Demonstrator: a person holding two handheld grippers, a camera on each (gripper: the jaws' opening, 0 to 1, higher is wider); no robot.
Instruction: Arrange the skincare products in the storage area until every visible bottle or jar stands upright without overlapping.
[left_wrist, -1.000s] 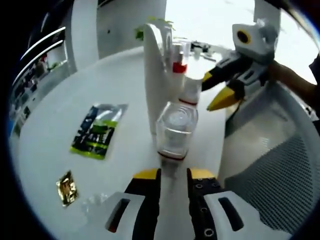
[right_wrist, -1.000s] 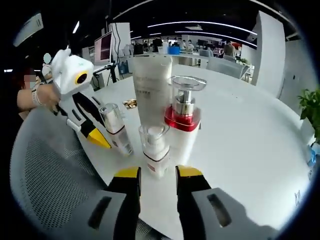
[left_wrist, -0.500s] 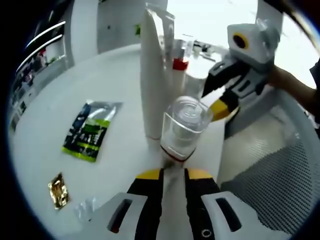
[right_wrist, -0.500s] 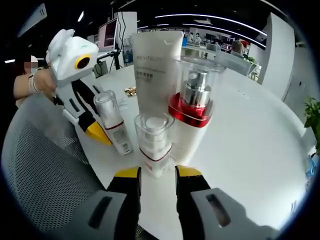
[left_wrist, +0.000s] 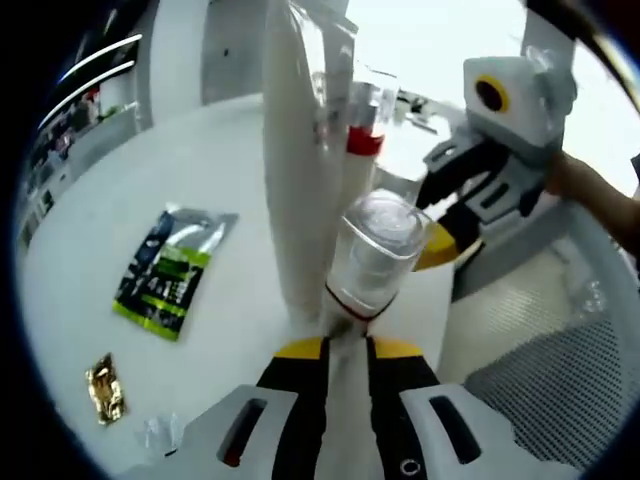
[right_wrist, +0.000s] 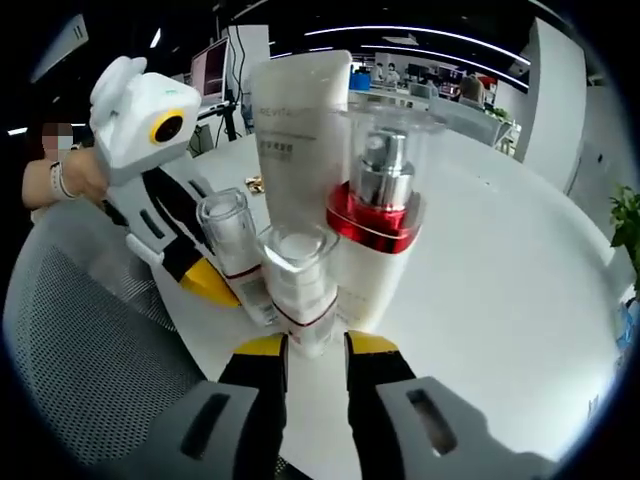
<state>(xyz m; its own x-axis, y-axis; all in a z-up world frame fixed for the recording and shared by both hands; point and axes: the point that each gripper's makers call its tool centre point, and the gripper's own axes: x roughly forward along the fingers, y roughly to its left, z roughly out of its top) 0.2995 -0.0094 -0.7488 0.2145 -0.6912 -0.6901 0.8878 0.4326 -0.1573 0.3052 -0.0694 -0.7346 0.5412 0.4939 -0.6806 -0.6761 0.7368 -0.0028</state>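
Note:
A small clear-capped bottle with a red band stands between the jaws of my left gripper, which is shut on its base. Behind it rise a tall white tube and a red-collared pump bottle. My right gripper comes in from the right beside them. In the right gripper view, my right gripper is shut on a second small clear-capped bottle. It touches the white tube and the pump bottle. The left gripper holds the first small bottle just to its left.
On the white table lie a green and black sachet, a small gold sachet and a clear wrapper. A grey mesh chair stands at the table's edge. A person's hand holds the left gripper.
Both cameras have drawn closer to the cluster. The two small bottles now stand nearer each other and the tube. The right gripper's jaws have narrowed on its bottle.

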